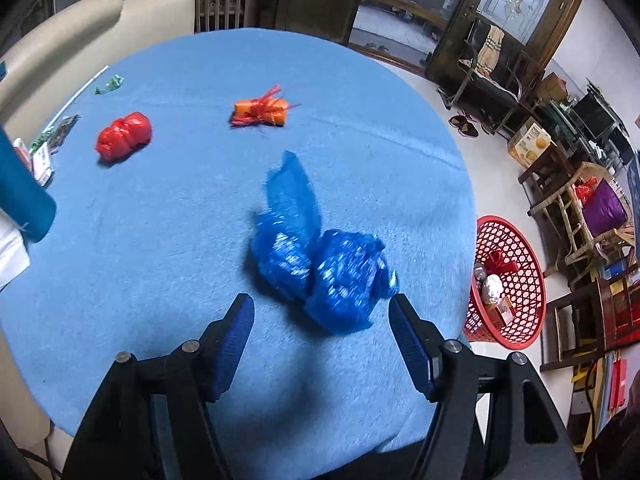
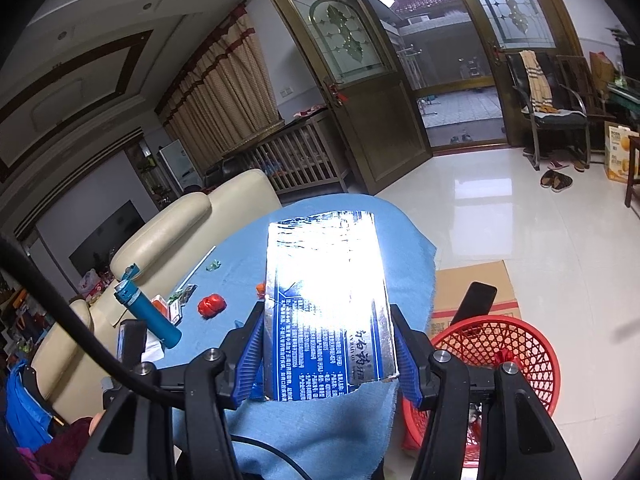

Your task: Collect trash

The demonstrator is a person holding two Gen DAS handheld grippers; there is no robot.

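We are hovering left hand-held gripper (image 1: 321, 309), jaws apart, empty. Blue bag wad (image 1: 320, 264) lying centre frame on surface (image 1: 160, 240), just ahead between fingertips, long axis running left-right. Right hand-held gripper (image 2: 326, 344) clamping foil packet (image 2: 326, 300).

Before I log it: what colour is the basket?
Red mesh basket, clearest in the left wrist view.

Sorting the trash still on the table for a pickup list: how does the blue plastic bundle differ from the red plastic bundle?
The blue plastic bundle is larger in view, with two lumps and a loose flap sticking up; the red plastic bundle is a compact wad with no loose end. The blue one lies just ahead of the open left gripper; the red one sits farther back, near the clutter at the table's edge. Both are crumpled plastic resting on the blue tablecloth, untouched.
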